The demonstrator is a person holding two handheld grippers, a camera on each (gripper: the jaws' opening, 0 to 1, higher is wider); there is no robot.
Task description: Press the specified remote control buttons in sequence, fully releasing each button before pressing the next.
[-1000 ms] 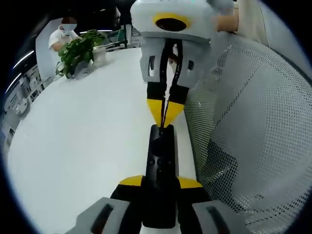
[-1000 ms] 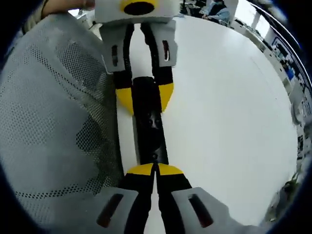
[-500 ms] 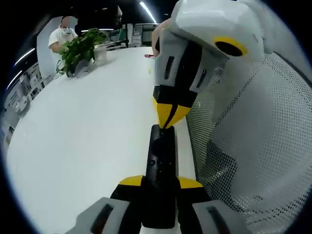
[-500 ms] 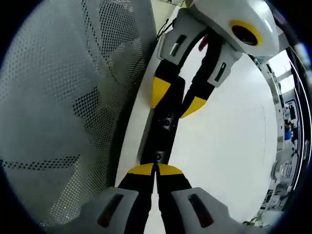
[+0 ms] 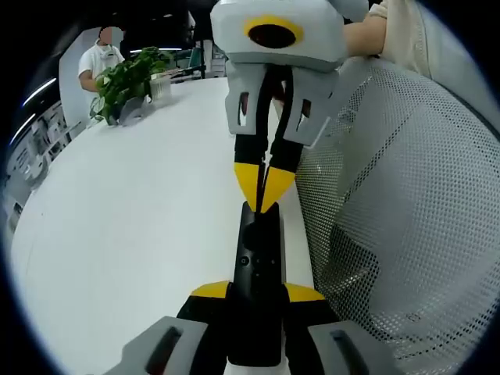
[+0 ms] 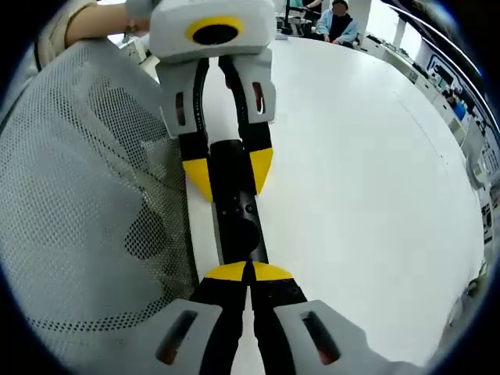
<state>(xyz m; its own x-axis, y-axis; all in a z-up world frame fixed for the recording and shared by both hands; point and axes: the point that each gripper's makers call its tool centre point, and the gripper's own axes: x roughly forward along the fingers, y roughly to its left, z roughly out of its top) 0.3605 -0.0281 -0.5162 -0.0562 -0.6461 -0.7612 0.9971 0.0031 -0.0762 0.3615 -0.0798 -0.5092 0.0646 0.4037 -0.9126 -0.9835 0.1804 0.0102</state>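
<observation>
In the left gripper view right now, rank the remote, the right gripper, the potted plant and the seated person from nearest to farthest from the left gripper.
1. The remote: clamped between the left gripper's fingers.
2. The right gripper: just ahead, closed tips on the remote's far end.
3. The potted plant: far across the white table, upper left.
4. The seated person: just behind the plant.

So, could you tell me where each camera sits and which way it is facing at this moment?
Left gripper view: rides the left gripper, looking along the black remote it clamps; the shut right gripper faces it, a forearm behind.
Right gripper view: rides the right gripper, tips at the remote's end, facing the left gripper.
Shared: remote, white table, mesh chair back.
</observation>
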